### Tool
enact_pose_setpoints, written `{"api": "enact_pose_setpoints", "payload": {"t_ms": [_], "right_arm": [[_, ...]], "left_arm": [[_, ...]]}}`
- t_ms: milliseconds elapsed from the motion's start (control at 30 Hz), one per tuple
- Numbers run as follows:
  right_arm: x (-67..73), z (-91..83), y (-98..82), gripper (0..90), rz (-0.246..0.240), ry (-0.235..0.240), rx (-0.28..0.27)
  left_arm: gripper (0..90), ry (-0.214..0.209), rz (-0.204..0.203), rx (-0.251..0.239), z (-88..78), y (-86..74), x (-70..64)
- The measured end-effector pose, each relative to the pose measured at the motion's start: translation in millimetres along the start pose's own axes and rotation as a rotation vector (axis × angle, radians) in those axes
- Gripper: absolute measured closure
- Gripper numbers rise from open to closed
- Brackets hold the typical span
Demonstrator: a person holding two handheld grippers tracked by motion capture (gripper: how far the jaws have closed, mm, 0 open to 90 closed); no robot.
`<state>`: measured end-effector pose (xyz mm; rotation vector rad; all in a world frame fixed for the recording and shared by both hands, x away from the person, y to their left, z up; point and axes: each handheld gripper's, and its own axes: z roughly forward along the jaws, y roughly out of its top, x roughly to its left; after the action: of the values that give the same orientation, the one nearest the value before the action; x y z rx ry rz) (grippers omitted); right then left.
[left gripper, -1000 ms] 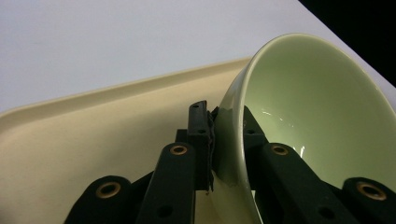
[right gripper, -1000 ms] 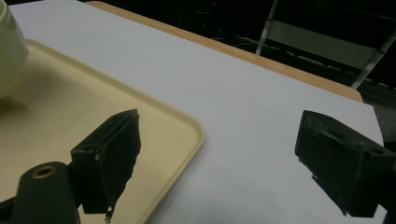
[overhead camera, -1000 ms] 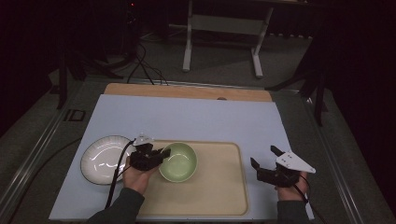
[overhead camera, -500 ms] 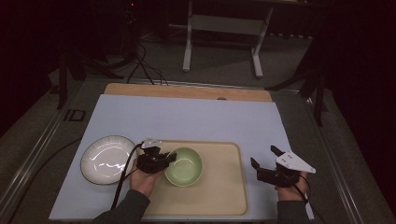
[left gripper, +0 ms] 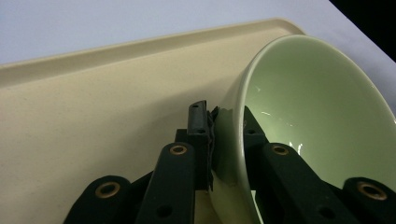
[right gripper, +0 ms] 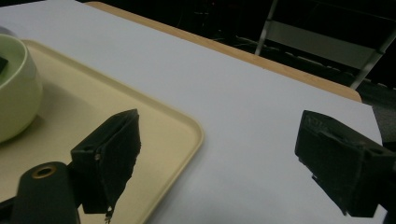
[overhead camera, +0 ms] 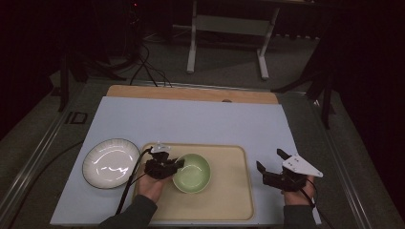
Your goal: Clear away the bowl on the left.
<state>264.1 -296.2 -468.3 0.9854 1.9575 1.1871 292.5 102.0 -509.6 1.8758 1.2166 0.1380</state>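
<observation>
A pale green bowl (overhead camera: 192, 172) sits over the left half of the cream tray (overhead camera: 229, 200). My left gripper (overhead camera: 175, 165) is shut on the bowl's left rim, one jaw inside and one outside, as the left gripper view shows on the bowl (left gripper: 308, 116) over the tray (left gripper: 93, 107). My right gripper (overhead camera: 270, 161) hovers open and empty just past the tray's right edge. In the right gripper view its jaws (right gripper: 219, 154) spread wide above the tray's corner (right gripper: 182, 128), with the bowl (right gripper: 16, 88) at the far left.
A white plate (overhead camera: 111, 163) lies on the pale blue mat (overhead camera: 200, 119) left of the tray. A wooden board edge (overhead camera: 191, 93) runs along the mat's far side. Beyond it stand a metal frame (overhead camera: 229, 28) and cables on the dark floor.
My left gripper has carried the bowl rightward and a little nearer over the tray. The right gripper has stayed where it was.
</observation>
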Motion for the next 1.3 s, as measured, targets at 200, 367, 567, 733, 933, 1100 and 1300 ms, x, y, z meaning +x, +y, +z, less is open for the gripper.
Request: {"api": "enact_pose_setpoints", "payload": {"t_ms": [200, 367, 567, 733, 933, 1100, 1300], "right_arm": [[0.0, -0.1, 0.0, 13.7, 0.000, 0.000, 0.000], [0.2, 0.1, 0.0, 13.7, -0.001, -0.001, 0.001], [0.2, -0.1, 0.0, 13.7, 0.000, 0.000, 0.000], [0.2, -0.1, 0.0, 13.7, 0.000, 0.001, 0.000], [0.2, -0.6, 0.1, 13.7, 0.002, 0.001, -0.002], [-0.2, -0.9, 0.2, 13.7, 0.004, 0.001, -0.004], [-0.2, -1.4, 0.4, 13.6, 0.004, 0.002, -0.007]], "left_arm": [[81.6, -0.003, -0.011, -0.001, 3.0, -1.0, 0.1], [81.8, 0.012, -0.001, -0.006, 7.0, -2.1, 0.8], [81.7, 0.022, 0.003, -0.004, 10.5, -2.2, 2.4], [73.8, 0.021, 0.002, -0.013, 10.2, -1.1, 3.9], [60.1, -0.017, -0.031, -0.020, 4.4, 3.3, 8.0], [52.7, -0.015, -0.032, -0.043, -8.9, 10.2, 9.9], [45.7, 0.030, 0.021, -0.065, -33.9, 19.9, 12.6]]}}
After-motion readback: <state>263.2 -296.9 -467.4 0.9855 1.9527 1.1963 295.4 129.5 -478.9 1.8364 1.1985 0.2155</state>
